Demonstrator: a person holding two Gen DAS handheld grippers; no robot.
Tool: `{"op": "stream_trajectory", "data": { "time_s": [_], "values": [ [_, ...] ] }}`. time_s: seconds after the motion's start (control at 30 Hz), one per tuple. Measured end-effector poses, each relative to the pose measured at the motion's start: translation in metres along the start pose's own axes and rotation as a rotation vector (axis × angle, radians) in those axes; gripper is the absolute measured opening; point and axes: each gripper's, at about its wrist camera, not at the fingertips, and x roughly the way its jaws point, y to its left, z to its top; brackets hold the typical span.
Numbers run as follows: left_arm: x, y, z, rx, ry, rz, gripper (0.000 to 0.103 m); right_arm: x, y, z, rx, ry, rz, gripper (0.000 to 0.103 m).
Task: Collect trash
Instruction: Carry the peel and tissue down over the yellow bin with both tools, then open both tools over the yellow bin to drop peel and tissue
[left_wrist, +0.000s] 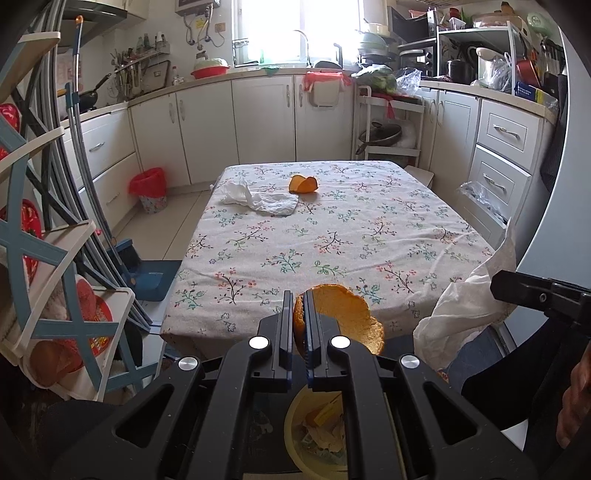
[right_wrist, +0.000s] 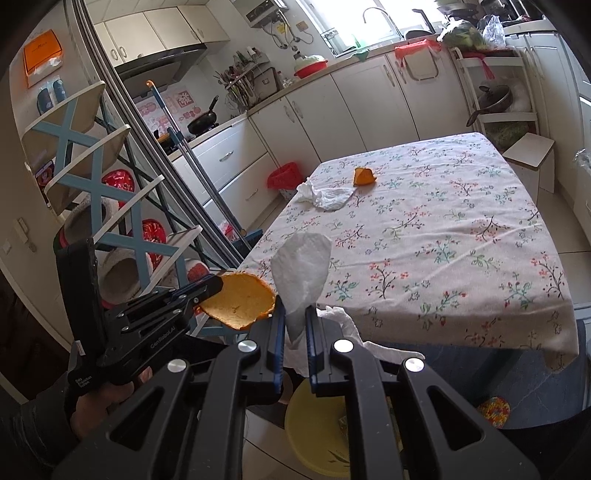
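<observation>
My left gripper (left_wrist: 299, 314) is shut on an orange peel (left_wrist: 347, 317) and holds it off the near table edge, above a yellow bin (left_wrist: 317, 428) with scraps in it. The peel (right_wrist: 240, 299) and left gripper (right_wrist: 212, 286) also show in the right wrist view. My right gripper (right_wrist: 295, 314) is shut on a white tissue (right_wrist: 303, 273), above the yellow bin (right_wrist: 317, 435); the tissue (left_wrist: 465, 314) shows at the right of the left wrist view. On the floral table (left_wrist: 332, 240), far side, lie another orange peel (left_wrist: 303, 184) and a crumpled tissue (left_wrist: 258, 197).
A red-lined bin (left_wrist: 149, 188) stands on the floor left of the table. A blue shoe rack (left_wrist: 55, 258), mop handles and a dustpan (left_wrist: 151, 278) stand at the left. Cabinets line the back and right. A small white stool (right_wrist: 530, 158) stands beyond the table.
</observation>
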Motion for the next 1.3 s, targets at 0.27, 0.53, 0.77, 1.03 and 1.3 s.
{"op": "stream_trajectory", "data": {
  "time_s": [0.27, 0.53, 0.77, 1.03, 1.3],
  "values": [
    [-0.001, -0.006, -0.010, 0.016, 0.029, 0.001, 0.005, 0.000, 0.002, -0.009, 0.010, 0.025, 0.007, 0.011],
    [0.001, -0.016, -0.026, 0.057, 0.078, 0.000, 0.005, 0.006, 0.006, -0.022, 0.017, 0.082, 0.002, 0.011],
    [0.002, -0.022, -0.034, 0.081, 0.109, -0.002, 0.005, 0.010, 0.010, -0.028, 0.010, 0.113, -0.001, 0.011],
    [0.007, -0.030, -0.043, 0.117, 0.154, -0.002, 0.005, 0.024, 0.009, -0.039, 0.015, 0.194, -0.037, 0.011],
    [0.012, -0.034, -0.047, 0.135, 0.178, 0.004, 0.005, 0.040, 0.005, -0.052, 0.024, 0.293, -0.068, 0.035]
  ]
}}
